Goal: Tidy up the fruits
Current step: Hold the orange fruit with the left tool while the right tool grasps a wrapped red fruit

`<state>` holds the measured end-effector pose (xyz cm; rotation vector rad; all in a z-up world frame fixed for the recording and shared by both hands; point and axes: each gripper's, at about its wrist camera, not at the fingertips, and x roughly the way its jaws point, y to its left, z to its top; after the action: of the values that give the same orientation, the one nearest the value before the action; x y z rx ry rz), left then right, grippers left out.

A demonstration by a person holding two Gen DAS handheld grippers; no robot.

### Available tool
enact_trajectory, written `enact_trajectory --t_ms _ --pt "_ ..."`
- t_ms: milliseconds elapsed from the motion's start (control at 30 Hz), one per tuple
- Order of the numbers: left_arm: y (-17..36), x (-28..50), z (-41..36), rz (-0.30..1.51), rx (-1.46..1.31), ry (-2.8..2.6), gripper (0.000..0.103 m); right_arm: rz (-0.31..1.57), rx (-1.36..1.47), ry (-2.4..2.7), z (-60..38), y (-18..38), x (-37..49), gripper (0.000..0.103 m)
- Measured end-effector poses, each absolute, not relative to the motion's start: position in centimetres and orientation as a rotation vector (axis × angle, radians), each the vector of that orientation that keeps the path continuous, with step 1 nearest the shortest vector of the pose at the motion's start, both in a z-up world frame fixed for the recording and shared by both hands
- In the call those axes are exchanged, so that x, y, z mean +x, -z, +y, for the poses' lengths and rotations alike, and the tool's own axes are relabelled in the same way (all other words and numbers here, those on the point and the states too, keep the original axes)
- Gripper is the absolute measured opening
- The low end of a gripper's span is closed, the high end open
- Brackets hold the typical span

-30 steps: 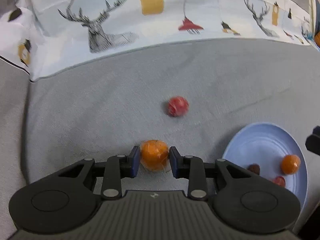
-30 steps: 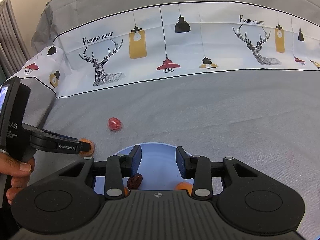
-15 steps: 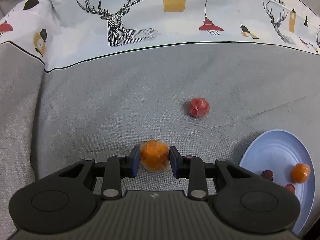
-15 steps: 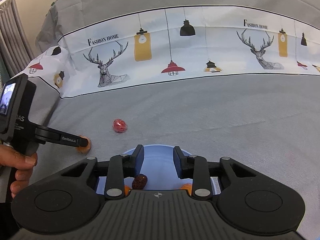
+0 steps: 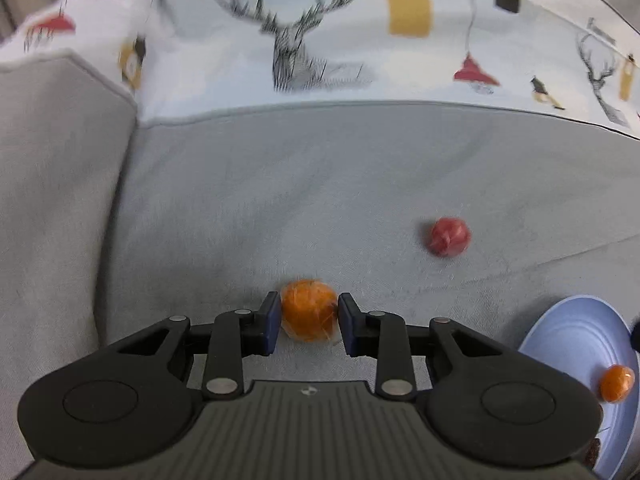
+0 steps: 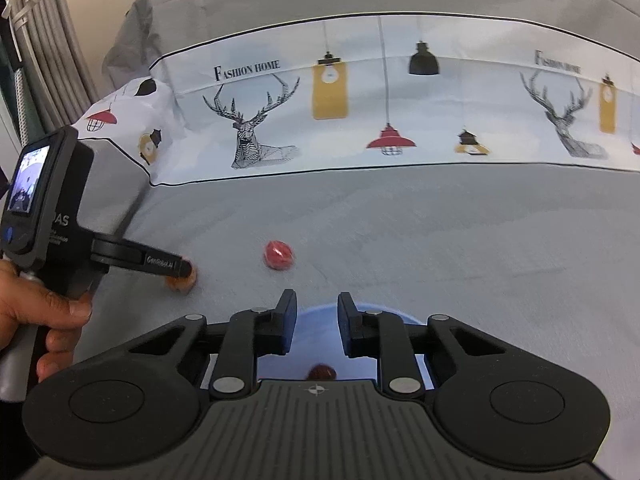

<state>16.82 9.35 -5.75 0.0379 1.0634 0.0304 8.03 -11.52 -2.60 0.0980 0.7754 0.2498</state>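
My left gripper (image 5: 307, 322) is shut on a wrapped orange fruit (image 5: 307, 314), held just above the grey sheet. In the right wrist view the same gripper (image 6: 182, 274) shows at the left with the orange (image 6: 182, 282) at its tip. A red wrapped fruit (image 5: 448, 237) lies on the sheet ahead and to the right; it also shows in the right wrist view (image 6: 279, 255). A light blue plate (image 5: 576, 344) at the lower right holds another orange (image 5: 616, 383) and a dark fruit. My right gripper (image 6: 317, 330) is open and empty over the plate (image 6: 320, 320), above a dark red fruit (image 6: 322, 372).
The grey sheet (image 6: 440, 240) covers a bed. A white printed band with deer and lamps (image 6: 360, 112) runs across the back. The sheet folds over a raised edge at the left (image 5: 60, 180). Curtains (image 6: 48, 40) hang at the far left.
My left gripper has swung left with the orange in it, so the red fruit and plate shifted right in its view. The right gripper has lifted slightly over the plate.
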Motion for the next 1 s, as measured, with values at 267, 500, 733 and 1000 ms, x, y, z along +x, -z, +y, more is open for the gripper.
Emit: enact_trajectory --t_ms 267,500,733,1000 --pt "5.5 16.8 9.5 1.054 0.023 -0.033 0.034 0.836 0.098 -0.290 -7.6 5.2 14.4 0.031" --pt "5.5 16.9 9.9 1.052 -0.004 -0.035 0.034 0.890 0.066 -0.309 -4.8 8.5 19.3 0.041" --pt "5.5 16.9 10.1 1.048 -0.022 -0.036 0.034 0.946 0.030 -0.326 -2.7 10.8 21.8 0.041" --pt "5.3 16.7 10.2 1.043 -0.026 -0.041 0.034 0.895 0.005 -0.325 -2.5 9.1 20.8 0.032"
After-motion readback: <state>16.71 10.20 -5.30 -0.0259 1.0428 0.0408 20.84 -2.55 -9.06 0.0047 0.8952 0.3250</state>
